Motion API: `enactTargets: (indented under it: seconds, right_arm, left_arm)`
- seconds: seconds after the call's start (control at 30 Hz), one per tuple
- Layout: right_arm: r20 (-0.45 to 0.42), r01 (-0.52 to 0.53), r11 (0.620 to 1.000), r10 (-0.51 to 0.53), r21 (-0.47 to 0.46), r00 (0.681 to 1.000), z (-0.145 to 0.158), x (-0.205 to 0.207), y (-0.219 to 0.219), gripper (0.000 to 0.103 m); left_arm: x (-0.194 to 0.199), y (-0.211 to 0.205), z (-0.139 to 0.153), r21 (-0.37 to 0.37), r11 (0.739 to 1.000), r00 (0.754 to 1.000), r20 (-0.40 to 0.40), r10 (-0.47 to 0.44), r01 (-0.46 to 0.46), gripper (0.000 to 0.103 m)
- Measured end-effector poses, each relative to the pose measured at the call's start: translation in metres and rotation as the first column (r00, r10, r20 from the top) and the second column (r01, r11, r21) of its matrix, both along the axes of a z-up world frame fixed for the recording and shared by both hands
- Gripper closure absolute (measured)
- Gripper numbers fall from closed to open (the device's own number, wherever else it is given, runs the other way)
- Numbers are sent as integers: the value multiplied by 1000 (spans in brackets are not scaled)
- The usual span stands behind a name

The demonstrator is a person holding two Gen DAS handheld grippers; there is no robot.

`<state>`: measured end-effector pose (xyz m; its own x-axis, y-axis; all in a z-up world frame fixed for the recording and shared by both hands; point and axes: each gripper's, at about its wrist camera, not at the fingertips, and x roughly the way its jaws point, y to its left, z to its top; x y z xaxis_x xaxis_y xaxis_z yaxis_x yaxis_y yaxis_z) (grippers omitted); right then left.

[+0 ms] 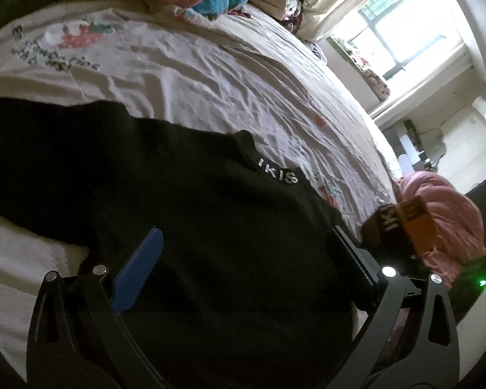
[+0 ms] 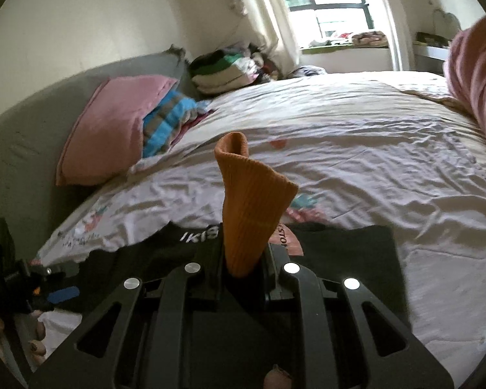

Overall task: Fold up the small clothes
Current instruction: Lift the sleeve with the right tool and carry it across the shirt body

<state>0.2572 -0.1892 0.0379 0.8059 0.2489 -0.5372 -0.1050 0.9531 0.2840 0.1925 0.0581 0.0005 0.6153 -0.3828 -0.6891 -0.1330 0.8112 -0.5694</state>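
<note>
**Orange cuff pinched, black top flat on bed**

Right gripper (image 2: pixel 243 259) is clamped on the orange ribbed cuff (image 2: pixel 252 201) of the black garment (image 2: pixel 340 259); cuff sticks up between the fingers, open end on top, flaring out above the pinch. Left gripper (image 1: pixel 243 259) hangs w/ jaws spread wide over the garment (image 1: pixel 178 194), nothing between them; blue pad (image 1: pixel 139 275) on one finger shows, other finger is dark, both low over the black cloth.

Garment lies spread on the bed sheet (image 2: pixel 340 162), neckband w/ white "IKIS" lettering (image 1: pixel 278 171) facing up, collar toward the far side of the bed. In left wrist view the orange cuff (image 1: pixel 418 223) is at the right, next to pink fabric (image 1: pixel 447 207).

Sheet is pale, wrinkled, w/ printed cartoon patches. Pink pillow (image 2: pixel 113 129) leans on grey headboard (image 2: pixel 22 129), blue-striped cloth (image 2: pixel 168 120) just beside it, pile of folded clothes (image 2: pixel 226 71) near the window (image 2: pixel 327 0).
</note>
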Motion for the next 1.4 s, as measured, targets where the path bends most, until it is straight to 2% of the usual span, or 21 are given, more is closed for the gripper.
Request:
enactTargets:
  seconds: [0.33,0.47,0.63,0.7,0.8,0.87,0.97,1.03,1.13,1.23,1.3,1.4]
  right_arm:
    - [-72,-118,992,114,-49,991,-35,11,64,87]
    - [-104,-168,984,162,-50,981,-47,11,81,84]
    - [-139,-242,970,236,-25,962,-55,4,91,70]
    - [-141,-265,964,262,-6,955,-54,-2,91,61]
    - [-126,-283,959,284,23,951,-47,-17,84,60]
    - [-110,-266,963,269,38,957,-41,-27,72,60]
    - [-107,-225,972,230,60,967,-36,-34,53,59]
    - [-108,-189,979,196,73,975,-36,-39,39,59]
    - [-112,-144,986,154,89,982,-36,-42,23,59]
    - [-116,-109,990,119,90,986,-36,-43,11,58]
    - [-107,-78,993,87,87,990,-34,-47,1,58]
    - [-81,-31,998,36,61,996,-30,-52,-12,58]
  left_arm:
    - [1,16,-19,-156,988,1000,-11,-13,11,9]
    - [4,16,-27,-169,986,999,-27,-21,16,9]
    - [8,7,-40,-175,983,997,-54,-56,45,10]
    - [9,4,-44,-177,983,996,-62,-68,56,14]
    - [10,-5,-49,-177,981,993,-78,-93,78,22]
    - [12,-11,-54,-184,979,990,-89,-109,91,34]
    - [14,-24,-62,-211,970,984,-107,-145,120,36]
    - [16,-34,-66,-184,974,980,-123,-154,130,36]
    - [23,-51,-72,-159,975,973,-148,-178,154,56]
    - [28,-67,-71,-110,974,965,-151,-214,198,90]
    - [29,-72,-66,-100,971,964,-135,-229,217,91]
    - [22,-80,-36,-19,965,964,-48,-261,260,94]
